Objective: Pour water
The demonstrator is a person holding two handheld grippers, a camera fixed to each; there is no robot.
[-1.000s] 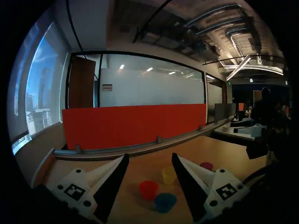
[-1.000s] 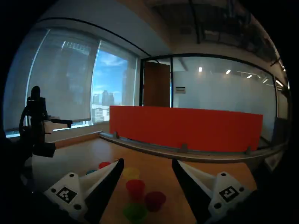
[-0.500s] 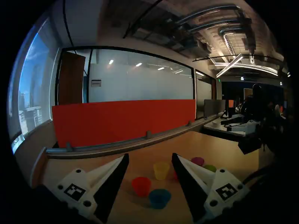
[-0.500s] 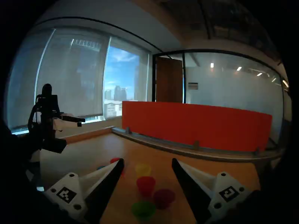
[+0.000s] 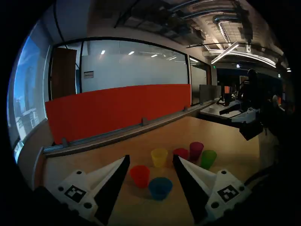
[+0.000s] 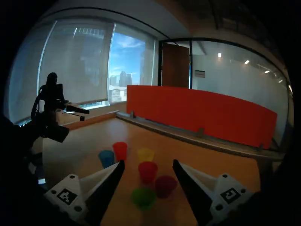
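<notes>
Hovering, jaws apart, left gripper (image 5: 150,156) and right gripper (image 6: 148,162) face cups (image 5: 140,175).

A finger (image 5: 188,179) of your left gripper (image 5: 151,156) hides part of the red cup (image 5: 182,151); cup contents are indiscernible.

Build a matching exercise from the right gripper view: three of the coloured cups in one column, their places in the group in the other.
Things:
1. blue cup
2. green cup
3. yellow cup

Places in the right gripper view:
A. nearest the camera
B. just beyond the red cup
C. leftmost of the group

Pairs: 1-C, 2-A, 3-B
</notes>
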